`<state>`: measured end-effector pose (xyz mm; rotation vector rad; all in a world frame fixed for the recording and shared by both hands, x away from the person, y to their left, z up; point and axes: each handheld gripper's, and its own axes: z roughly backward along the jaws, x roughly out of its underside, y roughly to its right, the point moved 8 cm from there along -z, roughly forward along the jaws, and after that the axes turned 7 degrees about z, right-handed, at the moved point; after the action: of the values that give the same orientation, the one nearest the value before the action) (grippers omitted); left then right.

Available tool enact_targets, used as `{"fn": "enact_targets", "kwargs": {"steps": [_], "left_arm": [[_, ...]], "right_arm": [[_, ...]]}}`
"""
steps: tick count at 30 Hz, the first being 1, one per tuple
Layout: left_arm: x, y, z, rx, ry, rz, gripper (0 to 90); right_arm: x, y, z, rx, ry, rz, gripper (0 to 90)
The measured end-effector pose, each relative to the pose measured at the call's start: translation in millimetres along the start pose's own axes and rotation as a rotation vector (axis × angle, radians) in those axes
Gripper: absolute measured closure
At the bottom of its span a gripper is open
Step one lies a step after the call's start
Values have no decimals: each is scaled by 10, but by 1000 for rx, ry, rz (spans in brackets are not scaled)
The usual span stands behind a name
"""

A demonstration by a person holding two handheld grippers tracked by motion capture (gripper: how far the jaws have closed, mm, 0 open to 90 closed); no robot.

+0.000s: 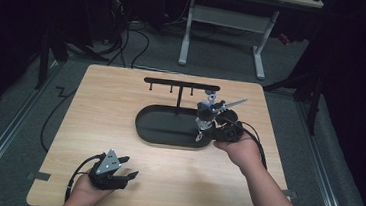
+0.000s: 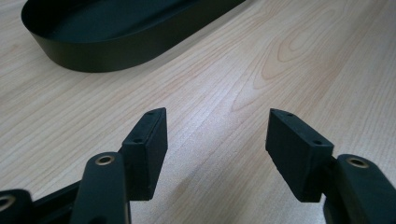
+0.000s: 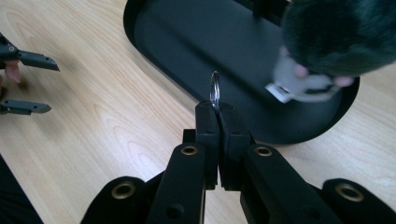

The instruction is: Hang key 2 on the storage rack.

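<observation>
Two tongs are seen: the left gripper (image 2: 217, 140), spread and empty, rests near the desk's front-left corner; the right gripper (image 3: 218, 114) is pressed together on a thin key ring (image 3: 214, 89) over the black tray's (image 1: 144, 128) right end. The fuzzy charm (image 3: 341, 35) seems light and soft, likely to swing; the stiff, slippery ring is judged the best hold.

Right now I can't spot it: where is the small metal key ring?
The small metal key ring is pinched edge-on in the shut right claw, above the near rim of the black oval tray.
</observation>
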<state>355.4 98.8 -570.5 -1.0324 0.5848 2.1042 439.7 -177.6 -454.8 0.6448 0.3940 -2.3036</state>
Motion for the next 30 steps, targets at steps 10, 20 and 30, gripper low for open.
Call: {"fn": "enact_targets", "kwargs": {"steps": [10, 20, 30], "left_arm": [[-8, -6, 13, 2, 1, 4, 395], [4, -15, 17, 3, 0, -3, 394], [4, -19, -4, 6, -11, -12, 393]], "right_arm": [[-235, 21, -29, -2, 2, -1, 890], [-479, 92, -14, 1, 11, -3, 890], [-748, 146, -13, 12, 18, 4, 890]]}}
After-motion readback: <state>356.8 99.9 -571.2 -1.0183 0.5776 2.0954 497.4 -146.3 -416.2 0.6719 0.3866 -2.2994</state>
